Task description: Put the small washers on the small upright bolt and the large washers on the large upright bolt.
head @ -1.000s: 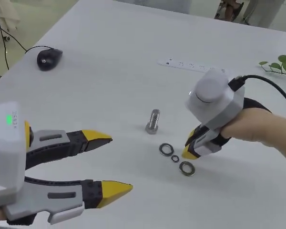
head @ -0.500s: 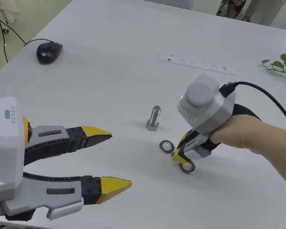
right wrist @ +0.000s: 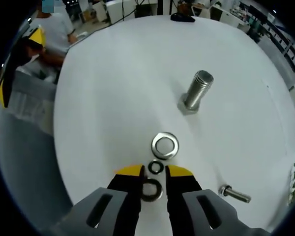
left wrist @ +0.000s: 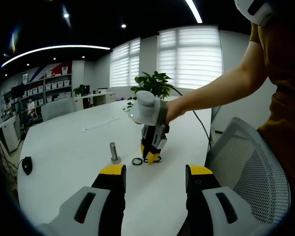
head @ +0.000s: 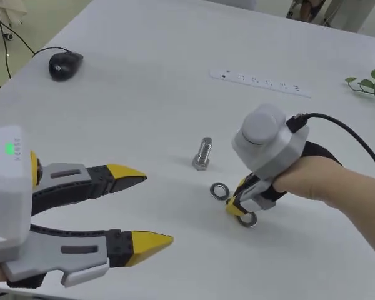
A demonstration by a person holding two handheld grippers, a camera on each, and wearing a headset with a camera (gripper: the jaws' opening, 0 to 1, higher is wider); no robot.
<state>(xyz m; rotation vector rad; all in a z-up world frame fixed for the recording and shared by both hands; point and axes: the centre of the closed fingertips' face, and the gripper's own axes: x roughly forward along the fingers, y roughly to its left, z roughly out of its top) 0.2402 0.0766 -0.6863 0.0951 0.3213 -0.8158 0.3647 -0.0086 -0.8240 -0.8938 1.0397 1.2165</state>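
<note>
A large steel bolt (head: 202, 154) (right wrist: 196, 91) stands upright mid-table. Near it lie a large washer (head: 219, 189) (right wrist: 165, 145), a small washer (right wrist: 156, 167) and another washer (head: 248, 219) (right wrist: 151, 189). My right gripper (head: 236, 207) (right wrist: 156, 170) is down on the table, open by a narrow gap. The small washer lies between its yellow tips and the other washer sits further back between its jaws. My left gripper (head: 155, 209) (left wrist: 156, 172) hovers wide open and holds nothing, at the near left, well away from the washers.
A small bolt (right wrist: 234, 194) lies on its side to the right of the right gripper. A black mouse (head: 65, 64) with its cable sits far left, a white power strip (head: 259, 82) at the back, and plant leaves (head: 369, 84) far right. A mesh chair (left wrist: 250, 162) stands beside the table.
My right gripper has moved left and down onto the washers, so the small washer is now covered in the head view. The left gripper has held still.
</note>
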